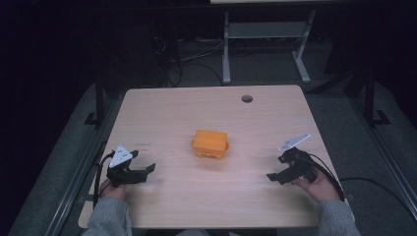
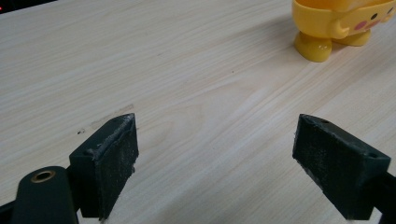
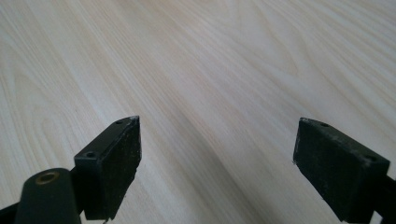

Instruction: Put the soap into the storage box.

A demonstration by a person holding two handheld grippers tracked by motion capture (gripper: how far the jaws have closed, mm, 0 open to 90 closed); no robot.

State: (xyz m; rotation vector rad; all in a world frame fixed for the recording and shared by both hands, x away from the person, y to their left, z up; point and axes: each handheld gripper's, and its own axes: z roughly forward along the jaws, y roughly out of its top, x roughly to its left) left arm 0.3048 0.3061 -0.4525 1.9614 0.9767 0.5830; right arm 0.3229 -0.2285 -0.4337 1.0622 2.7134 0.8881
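An orange-yellow plastic toy [image 1: 211, 144] stands near the middle of the light wooden table [image 1: 167, 113]. The left gripper view catches its yellow feet and pink-cheeked body [image 2: 338, 25] at the top right. My left gripper [image 1: 142, 172] rests at the table's front left, jaws wide apart and nothing between them [image 2: 215, 158]. At the front right my right gripper [image 1: 276, 177] is likewise open over bare wood [image 3: 217, 163]. Both stand well apart from the toy.
A round cable hole [image 1: 247, 98] sits near the table's far edge. Beyond the table, a white desk frame [image 1: 265, 34] and cables lie on the dark floor. Table edges run close to both hands.
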